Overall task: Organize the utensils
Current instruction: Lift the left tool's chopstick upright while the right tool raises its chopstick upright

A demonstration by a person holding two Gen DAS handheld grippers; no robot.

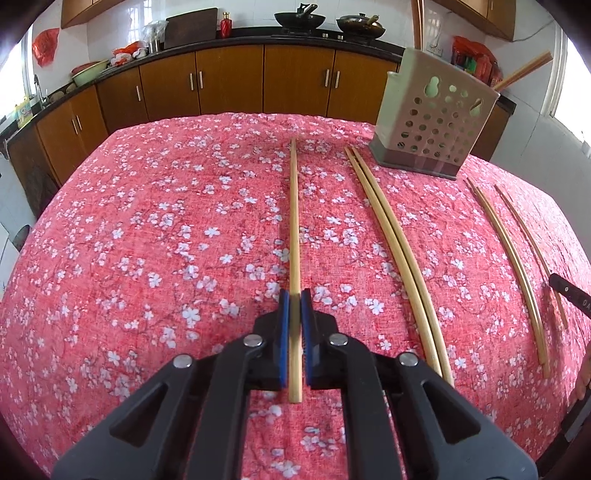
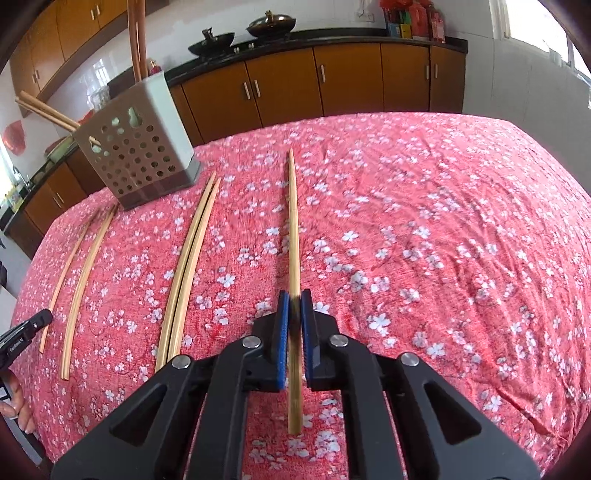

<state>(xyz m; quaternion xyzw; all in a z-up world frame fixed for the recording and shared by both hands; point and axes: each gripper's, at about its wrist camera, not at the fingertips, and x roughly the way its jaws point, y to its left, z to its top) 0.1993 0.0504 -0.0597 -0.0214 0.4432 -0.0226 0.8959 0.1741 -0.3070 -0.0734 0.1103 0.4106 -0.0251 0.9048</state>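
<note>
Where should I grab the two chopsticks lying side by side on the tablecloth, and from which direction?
Take the chopstick pair near its thicker near ends, coming straight down from above with the jaws straddling both sticks. They lie flat and close together, with the thin tips toward the holder, so one pinch across them should catch both.

Black tongs [image 1: 294, 301], blue ribbed pads [image 1: 283, 332]

Red floral tablecloth [image 1: 166, 240] covers table. Behind the cloth: brown wooden cabinets [image 1: 229, 83] under black countertop [image 1: 243, 34]. On that countertop: two black woks [image 1: 299, 18], red bottle [image 1: 226, 26], green basin [image 1: 88, 72] far left.
</note>
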